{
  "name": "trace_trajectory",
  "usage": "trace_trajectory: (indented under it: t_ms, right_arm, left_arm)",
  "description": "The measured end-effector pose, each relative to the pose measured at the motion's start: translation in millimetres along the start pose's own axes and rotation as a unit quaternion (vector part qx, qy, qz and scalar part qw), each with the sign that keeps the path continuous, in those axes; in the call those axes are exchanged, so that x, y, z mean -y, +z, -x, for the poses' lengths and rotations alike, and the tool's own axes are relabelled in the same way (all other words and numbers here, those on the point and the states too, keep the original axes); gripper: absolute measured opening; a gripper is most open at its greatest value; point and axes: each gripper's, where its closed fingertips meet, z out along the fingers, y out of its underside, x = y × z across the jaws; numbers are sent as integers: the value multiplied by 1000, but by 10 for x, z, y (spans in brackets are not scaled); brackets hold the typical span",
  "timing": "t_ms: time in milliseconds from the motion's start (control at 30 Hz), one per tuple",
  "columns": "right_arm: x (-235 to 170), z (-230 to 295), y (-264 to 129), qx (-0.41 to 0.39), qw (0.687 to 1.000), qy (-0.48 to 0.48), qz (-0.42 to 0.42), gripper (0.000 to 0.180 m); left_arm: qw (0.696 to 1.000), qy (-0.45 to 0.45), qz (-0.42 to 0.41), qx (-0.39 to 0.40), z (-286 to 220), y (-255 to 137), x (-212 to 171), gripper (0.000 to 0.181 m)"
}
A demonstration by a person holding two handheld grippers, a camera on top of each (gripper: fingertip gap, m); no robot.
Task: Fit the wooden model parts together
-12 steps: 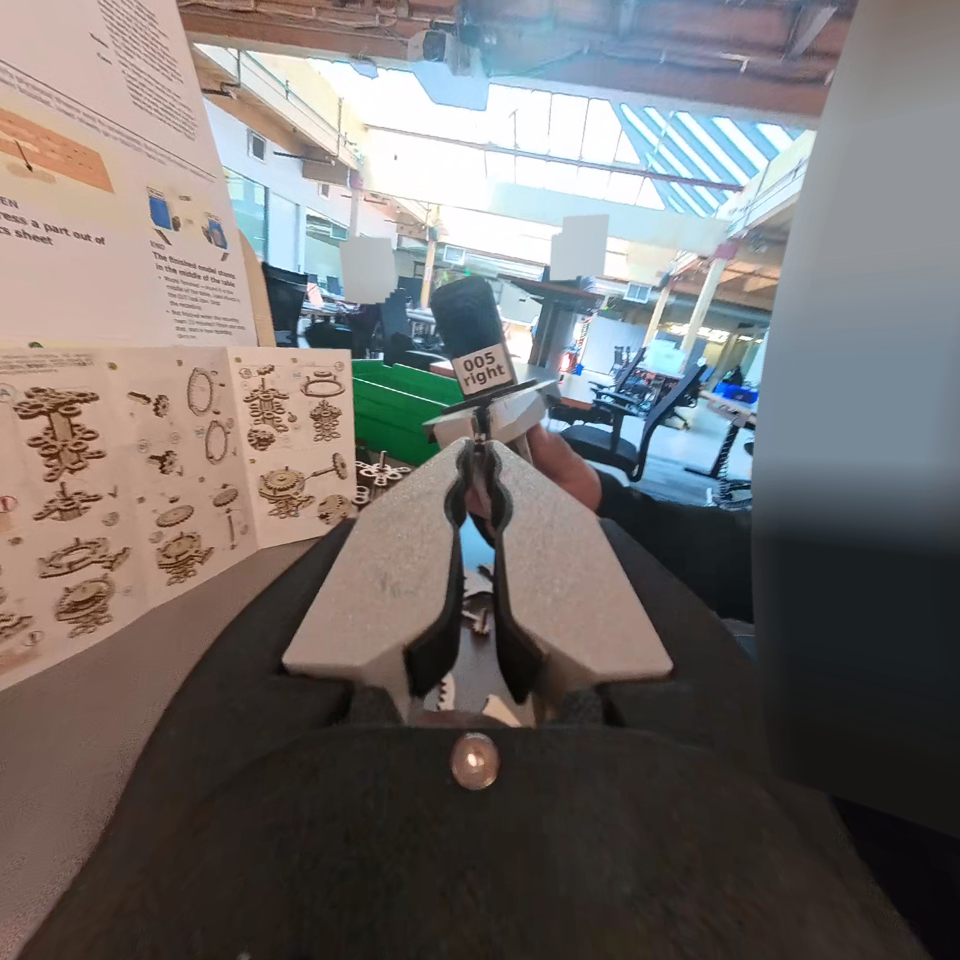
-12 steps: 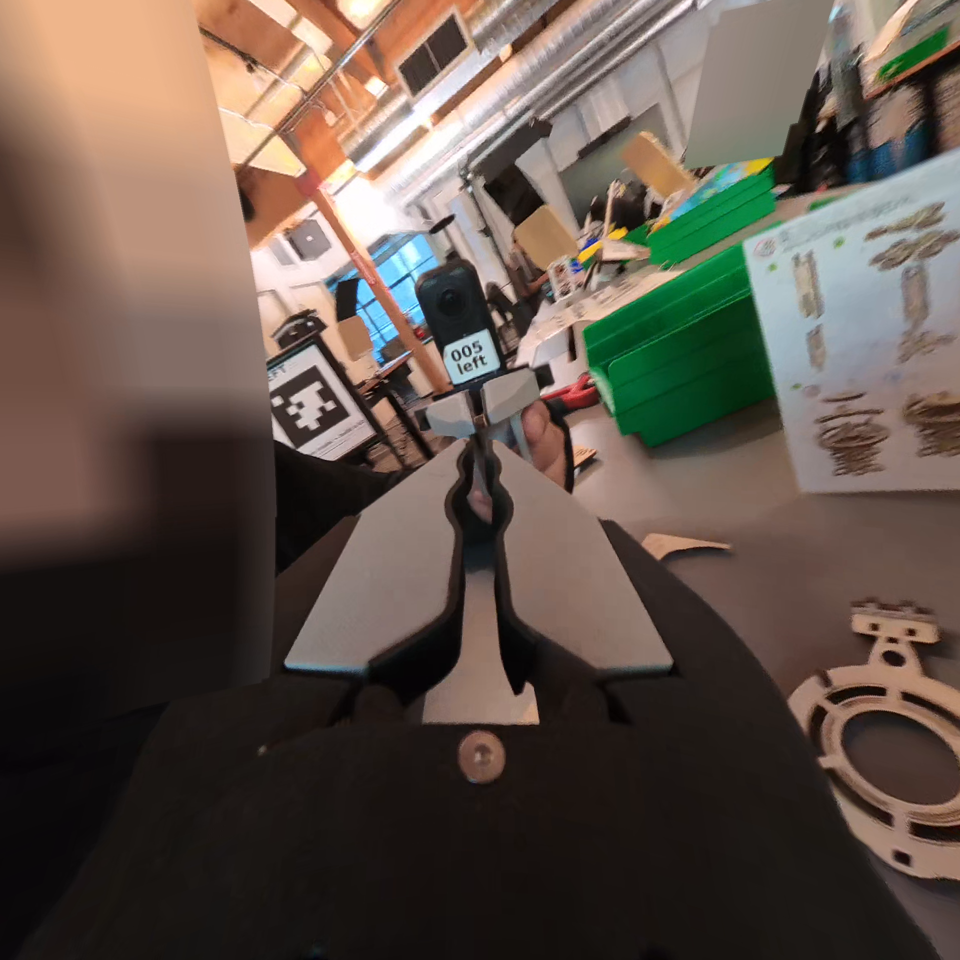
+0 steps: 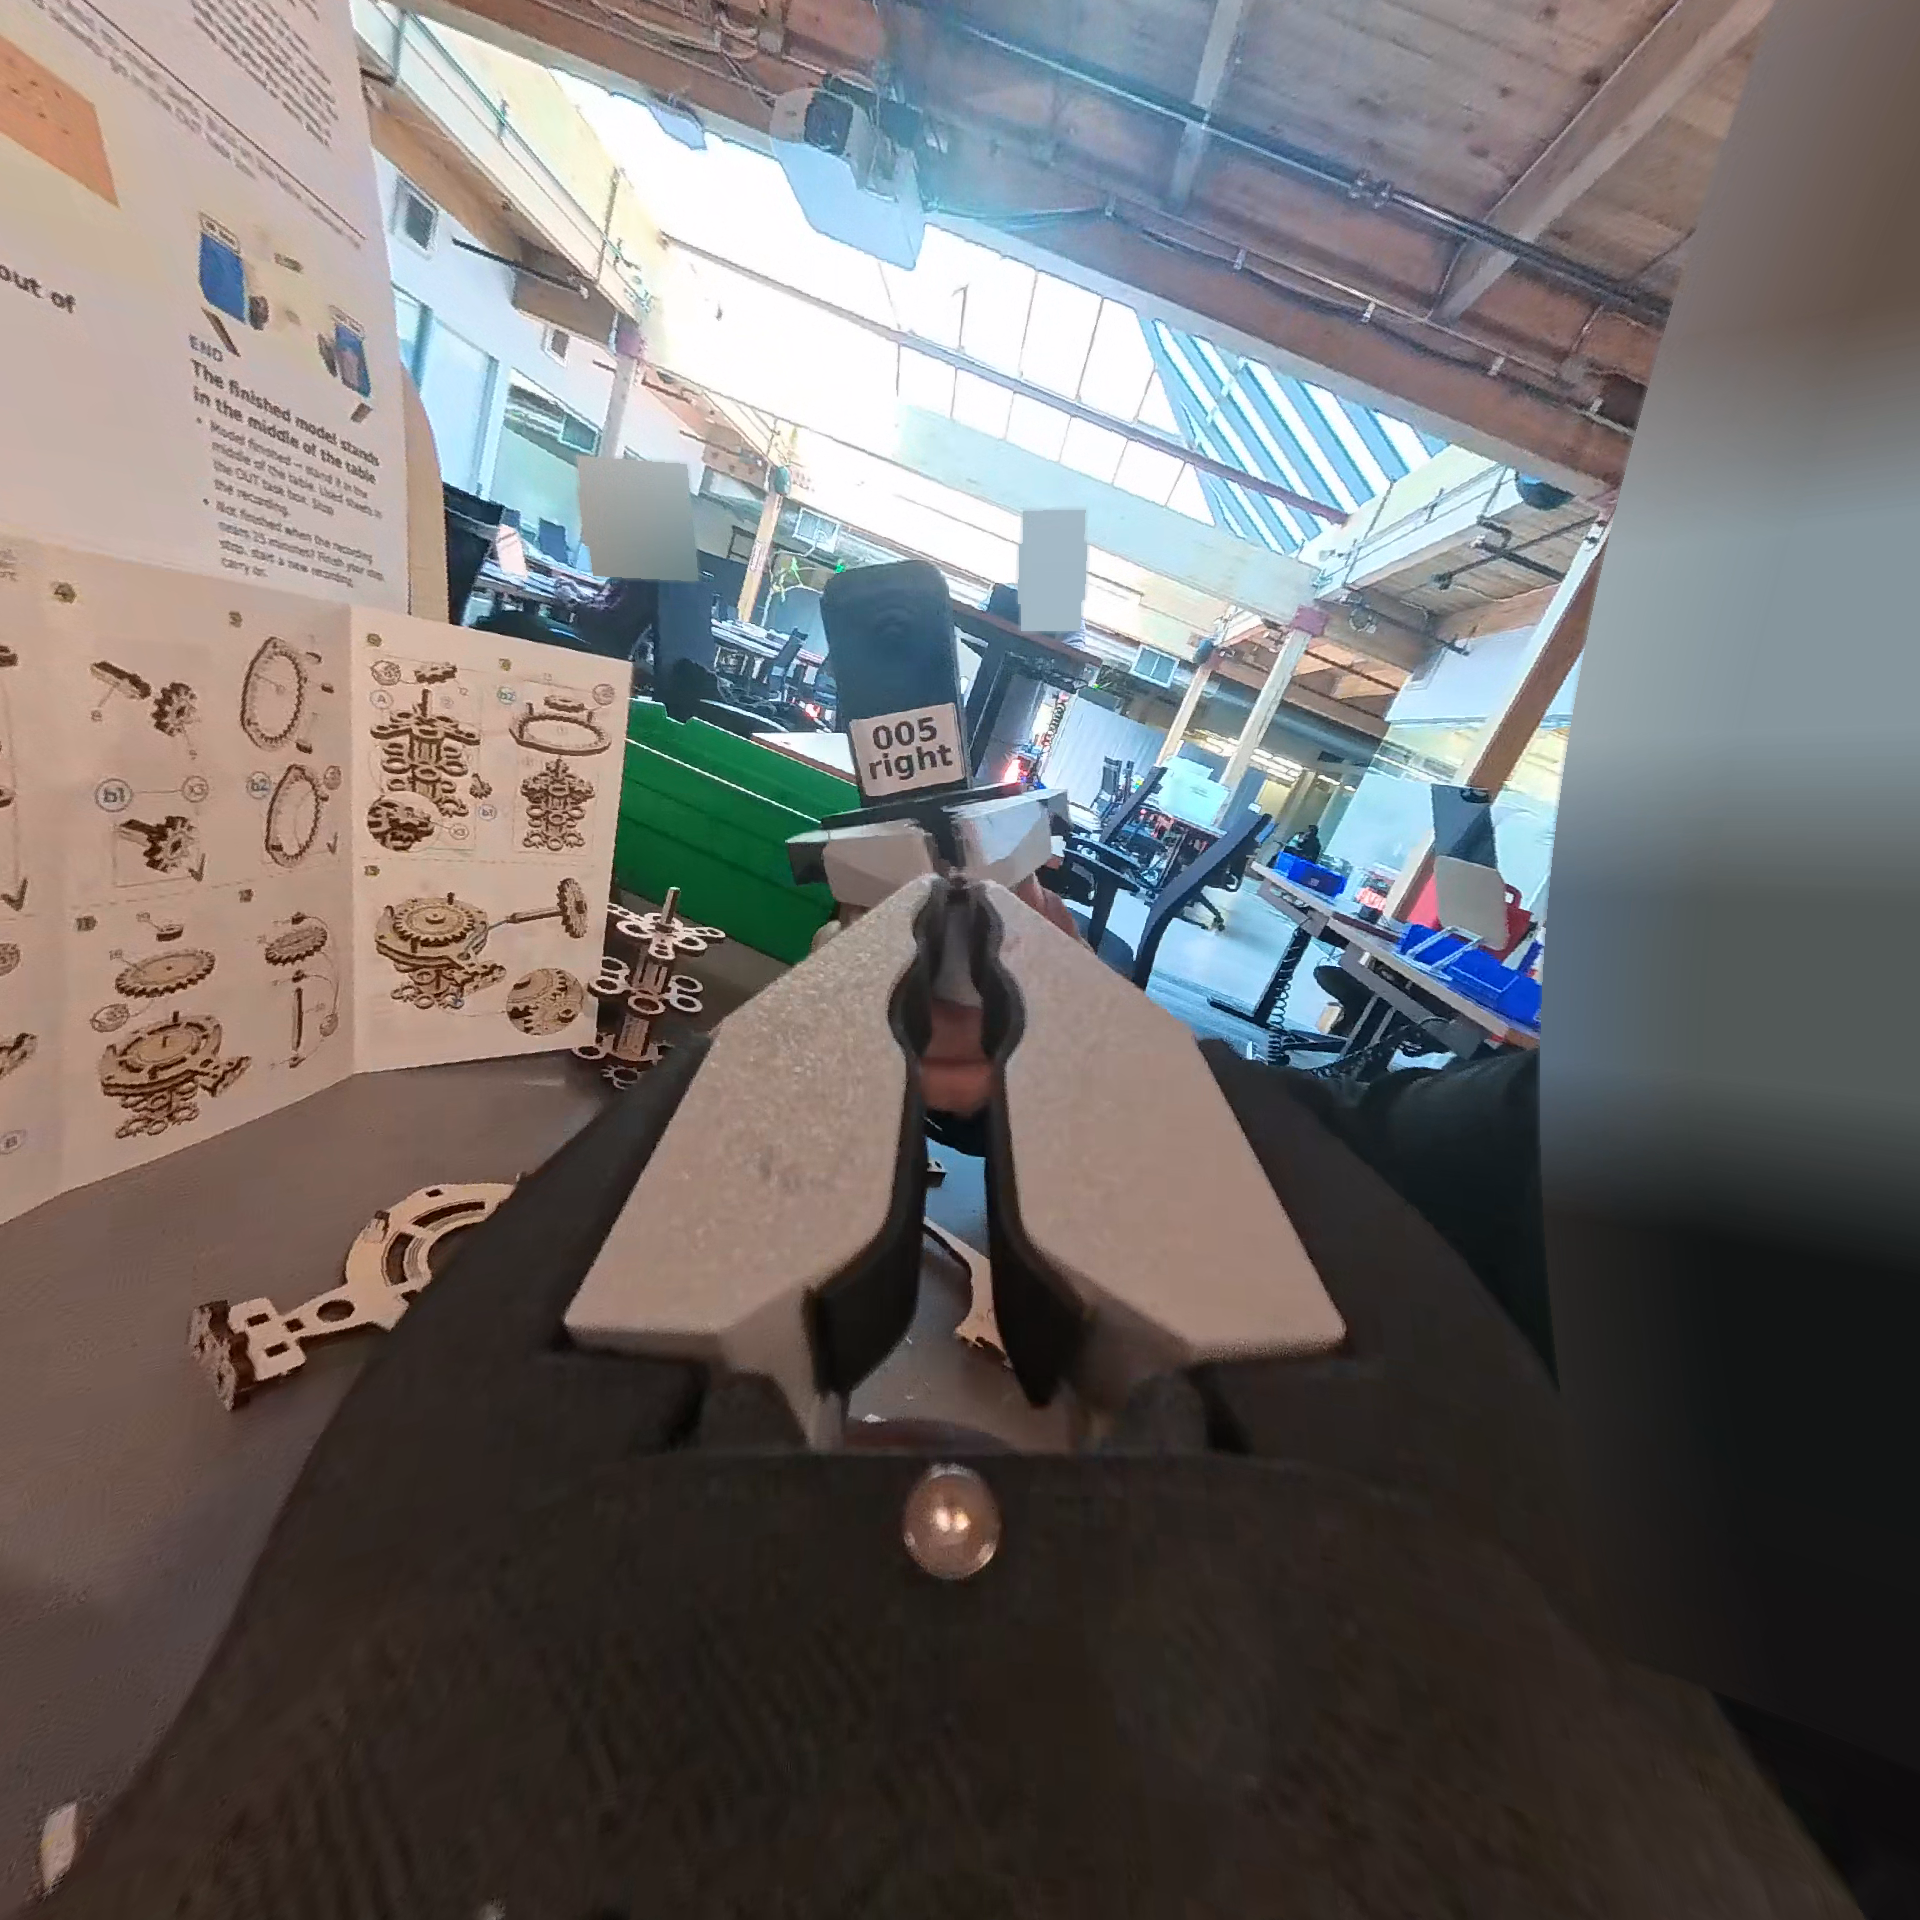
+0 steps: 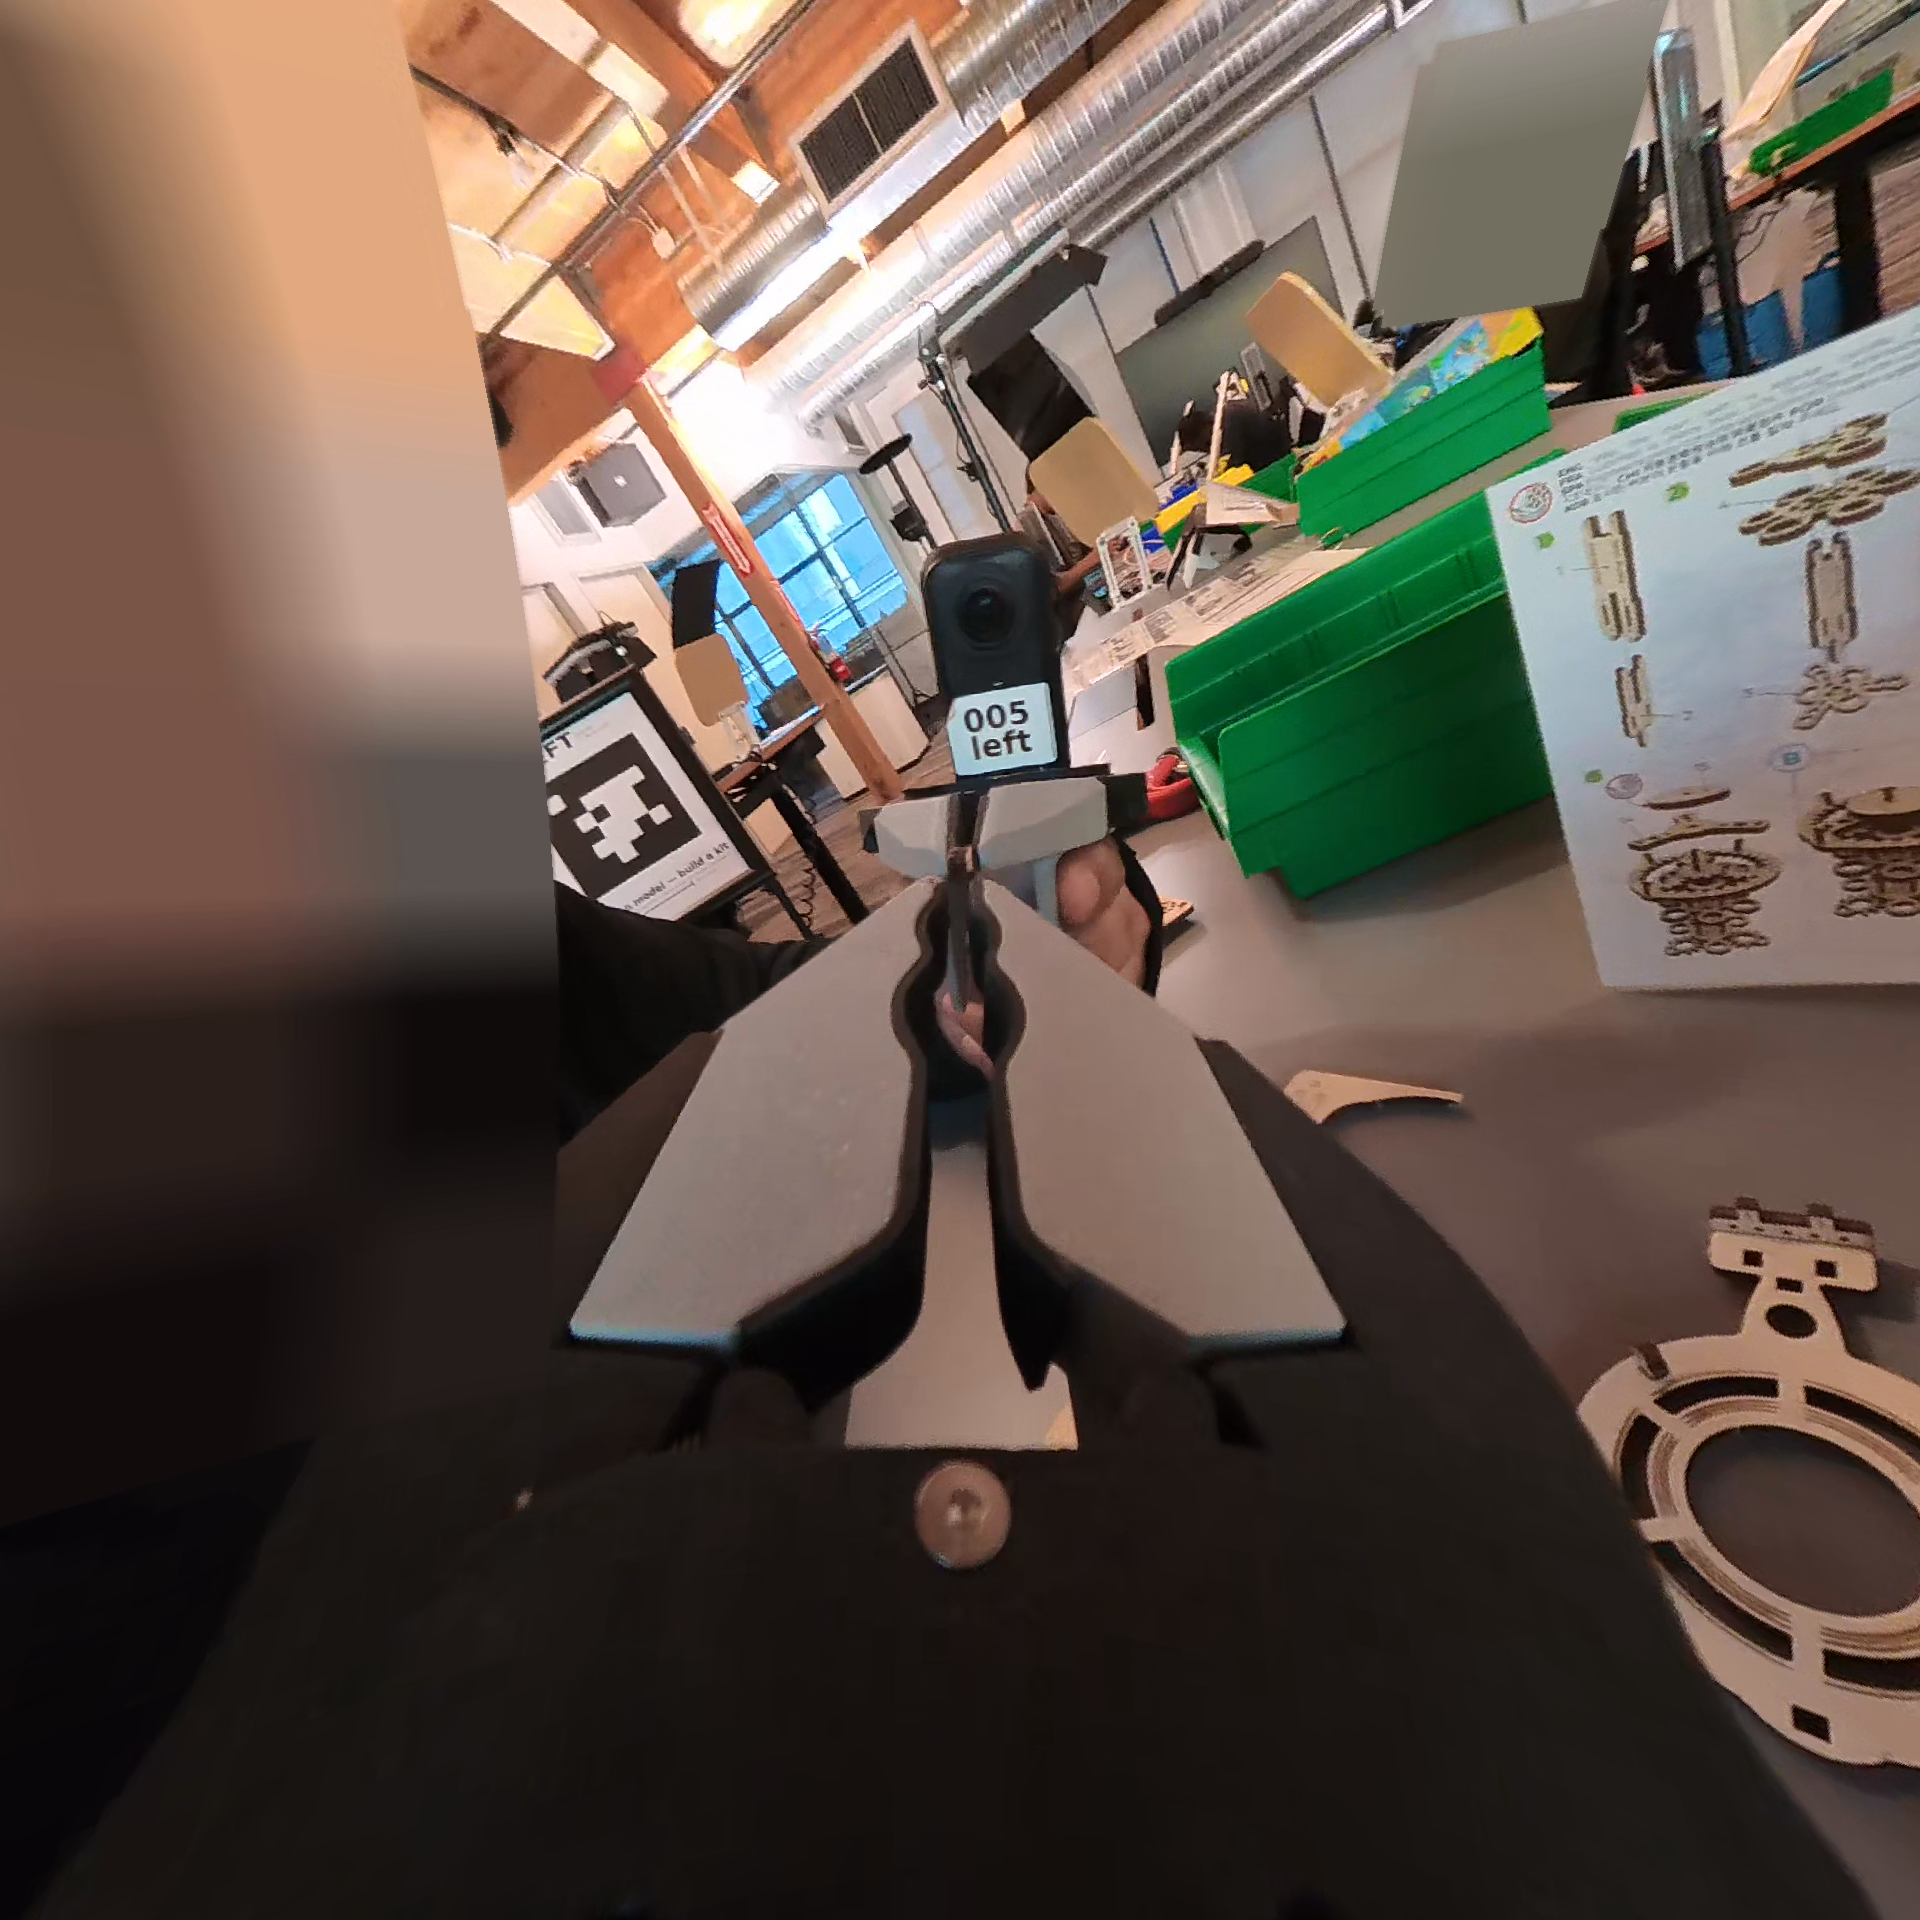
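Note:
My left gripper (image 3: 956,885) and my right gripper (image 4: 961,902) face each other above the grey table, tip to tip. Both sets of jaws are closed. A thin dark wooden piece (image 4: 962,925), seen edge-on, is pinched between the meeting tips; its shape is hidden. The right gripper (image 3: 940,842) shows ahead in the left wrist view, and the left gripper (image 4: 987,831) ahead in the right wrist view. A flat ring-shaped wooden part (image 4: 1766,1507) lies on the table at the right; it also shows in the left wrist view (image 3: 343,1288). A partly built wooden model (image 3: 649,977) stands by the instruction sheet.
A folded instruction sheet (image 3: 312,831) stands at the left and also shows in the right wrist view (image 4: 1714,727). Green bins (image 4: 1351,727) sit behind it. A small wooden offcut (image 4: 1361,1091) lies on the table (image 4: 1558,1143). A black-and-white marker board (image 4: 623,810) stands beyond the table. Both grippers' tips are close together, under 4 cm apart.
Both grippers stay shut and tip to tip. The left wrist view has shifted, so the ring-shaped part and the standing model now show at its left.

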Motion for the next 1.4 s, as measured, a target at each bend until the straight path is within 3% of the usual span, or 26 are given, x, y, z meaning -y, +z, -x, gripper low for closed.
trace_trajectory:
  t_ms: [33,867,900,967,1100,1200,1300,1400]
  right_arm:
    - [0,3,2,0,1000,-1,1,0]
    - [-36,-105,-21,-40,999,-32,16,0]
    - [-54,-144,-13,-50,998,-33,23,0]
    - [-95,-208,-39,-66,997,-29,38,0]
    - [-350,-446,-91,-124,982,-46,134,0]
    - [-643,-716,-143,-189,945,-69,259,0]
    - [-909,-877,-165,-218,899,-84,371,0]
    - [-1031,-952,-94,-214,872,-101,429,0]
  left_arm:
    - [1000,0,1,-2,-10,7,-8,0]
    - [996,-81,31,1,88,25,-117,0]
    - [995,-90,45,4,116,13,-139,1]
    - [993,-90,72,35,253,-52,-153,29]
    - [971,-29,213,108,526,-291,-434,14]
    - [933,44,335,125,575,-448,-778,4]
    - [911,75,394,91,460,-491,-1001,0]
    - [897,127,420,53,342,-488,-1150,0]
